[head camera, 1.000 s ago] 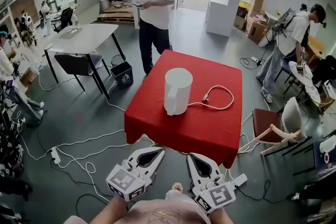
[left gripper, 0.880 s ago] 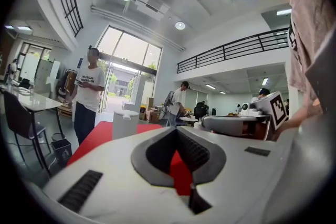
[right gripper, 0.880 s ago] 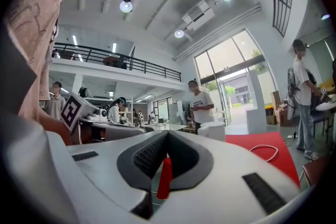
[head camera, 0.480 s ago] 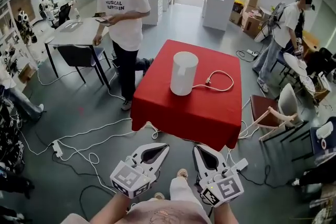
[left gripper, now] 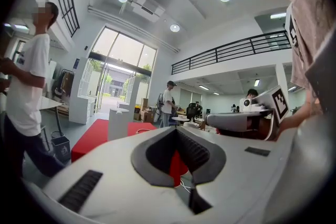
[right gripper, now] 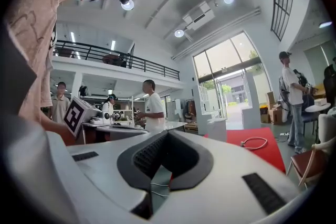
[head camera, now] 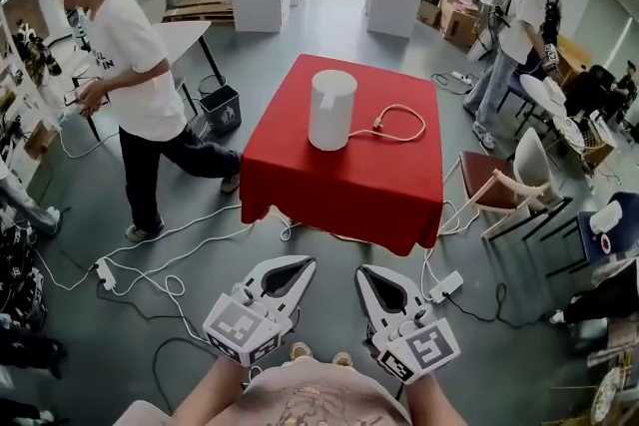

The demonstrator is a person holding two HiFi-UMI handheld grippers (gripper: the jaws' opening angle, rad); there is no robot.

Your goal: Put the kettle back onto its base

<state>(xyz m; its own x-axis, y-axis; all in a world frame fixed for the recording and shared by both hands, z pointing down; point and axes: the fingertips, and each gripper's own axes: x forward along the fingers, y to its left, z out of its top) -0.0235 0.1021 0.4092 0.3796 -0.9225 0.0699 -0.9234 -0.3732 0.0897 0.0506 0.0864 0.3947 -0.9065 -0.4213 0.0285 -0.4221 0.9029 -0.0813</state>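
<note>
The kettle stood upright on the red table, on its far half. A white cord ran from the kettle's foot and looped on the cloth to its right. What lay under the kettle's foot could not be made out. The kettle stood well apart from both grippers, ahead of them and roughly in line with the gap between the two. The table's near edge and a strip of floor lay between.

The left gripper was held over the floor short of the table, pointing level toward it. Its jaws were pressed together at the tips, with nothing between them. In the left gripper view the kettle appeared left of the jaw line, far beyond the tips.

The right gripper was held just beside the left one, likewise level and aimed at the table. Its jaws were fully closed and empty. In the right gripper view the kettle appeared right of the jaws, with the cord farther right.

The left forearm and right forearm entered from the bottom edge of the head view, close to the body.

A power strip lay on the floor near the right gripper. A chair stood just right of the table. A person in a white shirt stood left of the table.
</note>
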